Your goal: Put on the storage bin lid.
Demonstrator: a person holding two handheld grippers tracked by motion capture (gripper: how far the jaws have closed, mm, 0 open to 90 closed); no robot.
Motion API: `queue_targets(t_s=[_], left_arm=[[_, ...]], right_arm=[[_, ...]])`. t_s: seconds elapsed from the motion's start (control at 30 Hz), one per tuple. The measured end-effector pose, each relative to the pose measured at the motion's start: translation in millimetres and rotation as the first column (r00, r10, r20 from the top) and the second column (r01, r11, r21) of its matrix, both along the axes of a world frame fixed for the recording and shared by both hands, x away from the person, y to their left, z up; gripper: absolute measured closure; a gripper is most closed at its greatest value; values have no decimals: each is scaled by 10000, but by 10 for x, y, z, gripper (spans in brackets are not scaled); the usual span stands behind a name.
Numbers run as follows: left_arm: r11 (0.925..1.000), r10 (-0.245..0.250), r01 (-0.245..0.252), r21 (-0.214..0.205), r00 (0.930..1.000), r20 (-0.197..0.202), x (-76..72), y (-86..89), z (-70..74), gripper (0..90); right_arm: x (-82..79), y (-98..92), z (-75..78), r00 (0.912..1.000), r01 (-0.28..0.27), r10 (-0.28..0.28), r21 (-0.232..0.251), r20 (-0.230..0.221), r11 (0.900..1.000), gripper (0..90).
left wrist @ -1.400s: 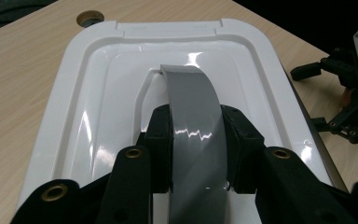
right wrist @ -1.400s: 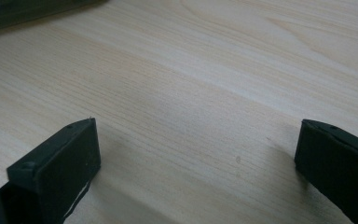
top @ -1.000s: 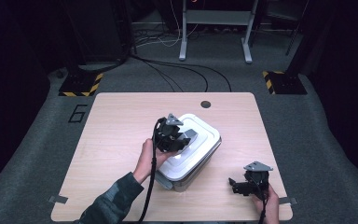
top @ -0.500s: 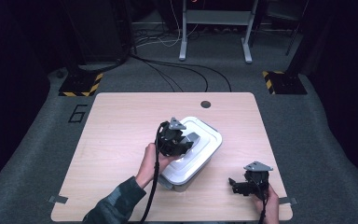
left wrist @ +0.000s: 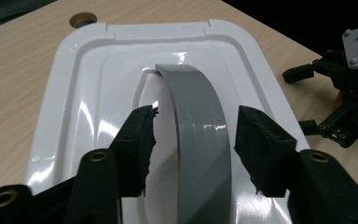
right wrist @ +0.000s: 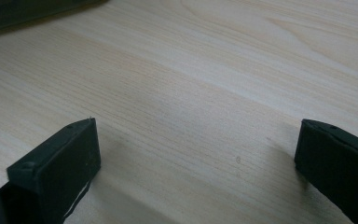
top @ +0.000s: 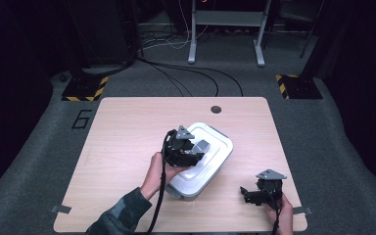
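Grey handle [left wrist: 196, 135] being released by the left gripper [left wrist: 193, 140]

Jaws are being spread, seemingly clear; the handle between them may be snagged, jolting the white box [top: 215, 147]. The right gripper [right wrist: 196, 163] is being held wide.

Lidded box [top: 203, 161] sits mid-table [top: 127, 132], skewed. Its handle [left wrist: 196, 135] stands between left gripper [left wrist: 193, 140] jaws, pads clear. Right gripper [top: 262, 191] near front right edge, apart from box. Grommet hole [top: 216, 109] behind.

Single legible mark: numeral "6" [top: 82, 119], painted dark on the grey floor [top: 39, 147] just beside the left far corner of the table [top: 127, 122]. No other readable text, label or brand.
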State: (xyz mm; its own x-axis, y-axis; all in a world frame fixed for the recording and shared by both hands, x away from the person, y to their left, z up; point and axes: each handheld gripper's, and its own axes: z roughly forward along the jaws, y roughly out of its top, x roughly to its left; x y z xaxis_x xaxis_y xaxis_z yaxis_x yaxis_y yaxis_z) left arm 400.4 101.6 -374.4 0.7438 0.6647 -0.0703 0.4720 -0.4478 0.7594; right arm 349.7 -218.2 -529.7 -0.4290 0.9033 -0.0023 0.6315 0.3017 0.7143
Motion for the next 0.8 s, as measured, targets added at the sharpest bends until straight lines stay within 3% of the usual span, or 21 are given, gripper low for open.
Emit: queue_targets(t_s=[0.2,0.37,0.8], left_arm=[[9994,-314,317,-115,9992,239,-22,153,125,303],[9995,-282,287,-126,9987,423,-43,345,193,213],[9986,508,-496,-198,9964,676,-99,935,256,146]], right_arm=[[0,0,0,10000,-2,2,-5,-3,10000,0],[0,0,0,10000,-2,2,-1,1,10000,0],[0,1,1,10000,-9,9,-15,-8,10000,0]])
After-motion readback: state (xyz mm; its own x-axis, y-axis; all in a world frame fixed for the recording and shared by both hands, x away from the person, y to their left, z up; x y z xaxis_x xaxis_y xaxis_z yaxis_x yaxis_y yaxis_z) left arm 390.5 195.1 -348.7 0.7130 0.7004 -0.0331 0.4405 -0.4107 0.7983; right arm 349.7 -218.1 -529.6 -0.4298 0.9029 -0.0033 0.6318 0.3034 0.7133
